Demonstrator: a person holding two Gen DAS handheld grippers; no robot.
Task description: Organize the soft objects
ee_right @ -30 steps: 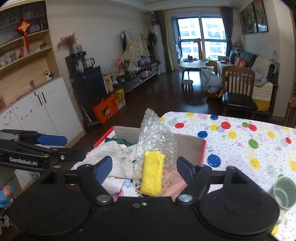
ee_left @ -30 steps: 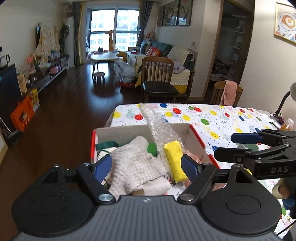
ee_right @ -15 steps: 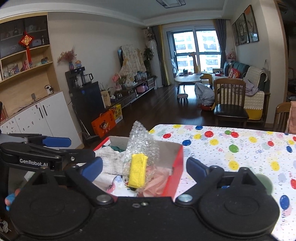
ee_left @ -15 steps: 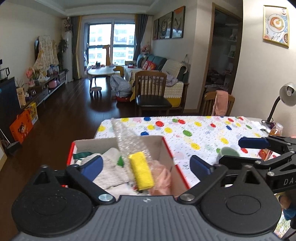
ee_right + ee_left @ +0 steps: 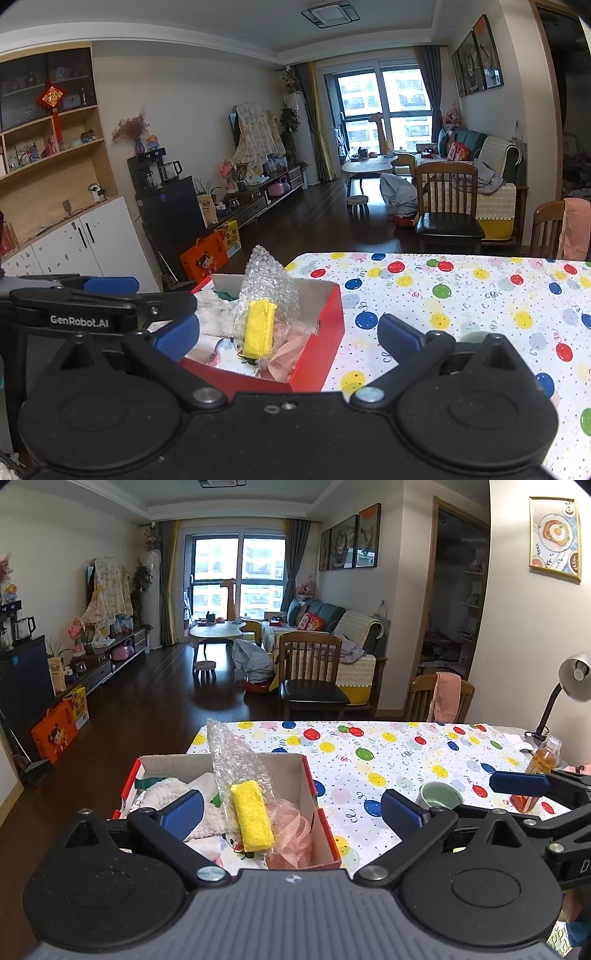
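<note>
A red cardboard box (image 5: 321,812) stands at the table's left end, full of soft things. A yellow folded cloth (image 5: 252,819) lies on top inside a sheet of bubble wrap (image 5: 232,753) that sticks up. Beside them are a white fluffy cloth (image 5: 166,790) and pink mesh (image 5: 291,823). My left gripper (image 5: 291,812) hangs open just short of the box, with nothing between its fingers. The right gripper (image 5: 289,336) is open too, near the box's (image 5: 325,332) red corner and clear of the yellow cloth (image 5: 260,328).
A balloon-print cloth covers the table (image 5: 388,753). A green cup (image 5: 441,795) sits right of the box, with an orange bottle (image 5: 546,755) and a desk lamp (image 5: 574,675) at the far right. Wooden chairs (image 5: 310,679) stand behind the table.
Both grippers have drawn back from the box and their jaws have spread wider. The yellow cloth and bubble wrap stay in the box, now farther off.
</note>
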